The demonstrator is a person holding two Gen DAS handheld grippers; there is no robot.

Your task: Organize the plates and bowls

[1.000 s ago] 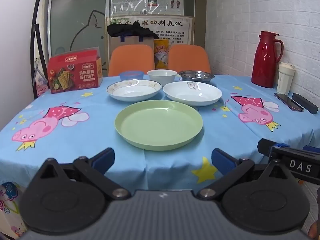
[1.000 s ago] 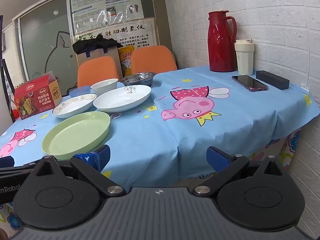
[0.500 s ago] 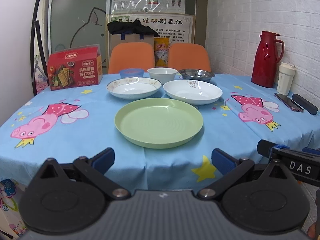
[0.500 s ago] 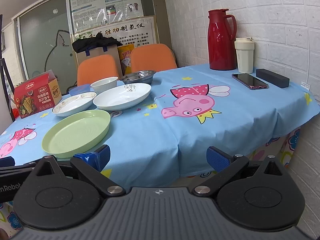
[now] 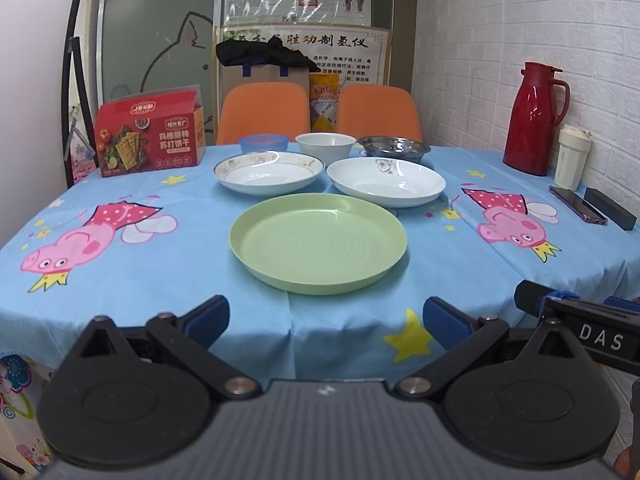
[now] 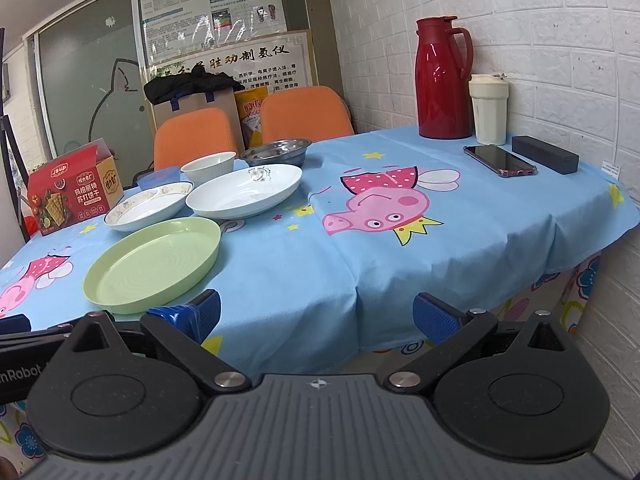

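Both grippers gape empty — the green plate [image 5: 318, 242] lies dead ahead of the left gripper [image 5: 325, 316], nearer than the right gripper [image 6: 316, 314].

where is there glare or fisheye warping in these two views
Left wrist view: bright highlights on the gold-rimmed plate and red thermos; table edge bows. Right wrist view: glare streaks on the poster; wall bricks curve, corners vignette dark.

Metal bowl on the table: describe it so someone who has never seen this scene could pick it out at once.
Start at the blue cartoon-pig tablecloth and find the green plate near the front edge. Behind it sit two white plates, then a back row of three bowls. The metal bowl is rightmost there, the only shiny steel one, beside the white bowl.
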